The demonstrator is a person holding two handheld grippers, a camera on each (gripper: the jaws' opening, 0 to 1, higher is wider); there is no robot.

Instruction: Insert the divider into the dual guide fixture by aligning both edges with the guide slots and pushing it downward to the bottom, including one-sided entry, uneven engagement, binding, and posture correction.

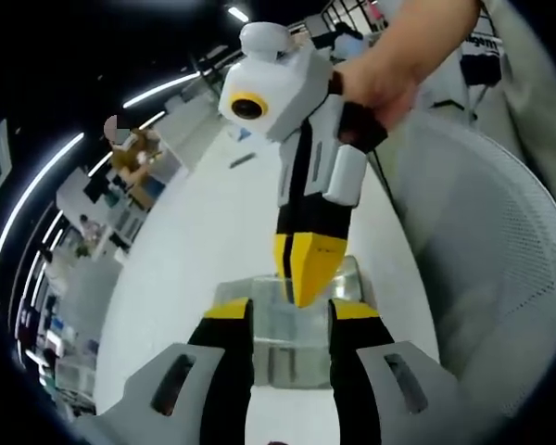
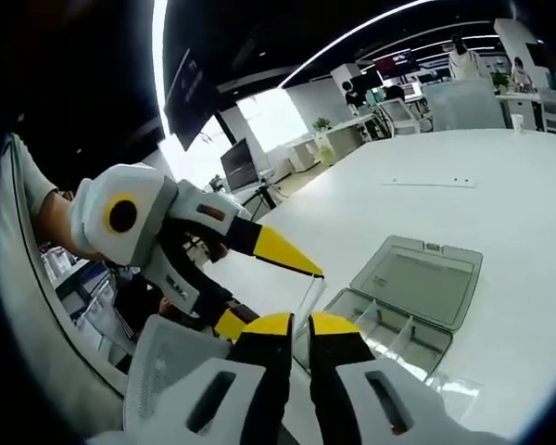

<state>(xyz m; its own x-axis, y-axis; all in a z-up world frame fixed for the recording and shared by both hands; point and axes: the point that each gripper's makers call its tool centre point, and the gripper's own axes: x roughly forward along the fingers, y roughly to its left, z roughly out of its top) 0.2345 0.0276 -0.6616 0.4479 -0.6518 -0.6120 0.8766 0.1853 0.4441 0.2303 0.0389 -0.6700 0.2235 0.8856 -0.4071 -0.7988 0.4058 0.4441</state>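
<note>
The fixture is a clear plastic compartment box (image 1: 287, 357) on the white table. My left gripper (image 1: 292, 311) has a jaw against each side of the box and holds it. My right gripper (image 1: 304, 278) comes down from above with its yellow jaws together, tips dipping into the box top. In the right gripper view, my right gripper (image 2: 301, 324) is nearly closed on a thin clear divider (image 2: 308, 295), hard to make out. The box (image 2: 389, 329) lies just beyond with its lid (image 2: 417, 278) folded open. The left gripper (image 2: 276, 298) reaches in from the left at the box's near end.
A hand (image 1: 389, 65) holds the right gripper. A grey mesh chair back (image 1: 500, 241) stands close on the right. The white table (image 2: 500, 213) stretches away behind the box, with a thin strip (image 2: 426, 183) lying on it. Office desks and screens stand far off.
</note>
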